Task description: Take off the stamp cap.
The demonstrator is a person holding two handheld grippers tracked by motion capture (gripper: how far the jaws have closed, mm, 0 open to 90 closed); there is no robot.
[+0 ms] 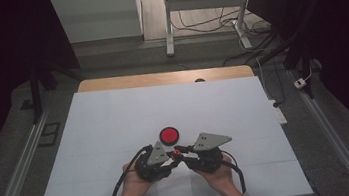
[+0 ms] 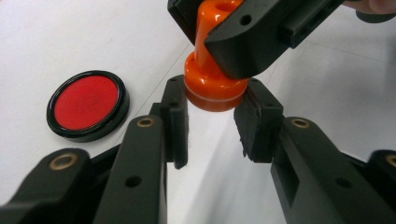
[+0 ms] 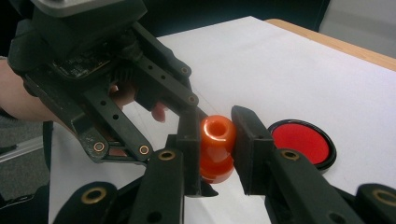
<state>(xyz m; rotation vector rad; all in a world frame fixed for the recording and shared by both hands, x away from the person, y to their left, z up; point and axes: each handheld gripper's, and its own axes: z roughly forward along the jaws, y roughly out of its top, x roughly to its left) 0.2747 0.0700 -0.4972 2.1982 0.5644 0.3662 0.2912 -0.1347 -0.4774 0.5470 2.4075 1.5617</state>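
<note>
Nearest, at the table's front edge: two hands in grey sleeves, each gripping a tool, knuckles low over the white sheet [image 1: 114, 115].

Left tool [image 1: 169, 163], left of centre, angled right and slightly away. Narrow, clamped on the wide base of an orange knob [image 2: 215, 88]; in the left gripper view, both pads pressing that base from either side, a pale ring visible around it.

Right tool [image 1: 179, 155], just right of centre, angled left toward the other. Narrow too, closed on the knob's slimmer upper stem; in the right gripper view [image 3: 215, 149], black pads flat against both sides of the stem, the hollow top of the knob facing the camera.

Between the two tools: the knob [image 1: 175, 153], held by both at once, lifted off the table, tilted rather than upright. Tool tips almost meeting around it, near the table's middle.

Just beyond, slightly left of the knob: a red disc [image 1: 169, 136] with a black rim, flat on the sheet, near the tools but apart from them.

Farther: bare white sheet, then the wooden far edge of the table [image 1: 165, 78].

Beyond that: grey floor, a white desk frame [image 1: 168, 23] and loose cables [image 1: 213, 22].
</note>
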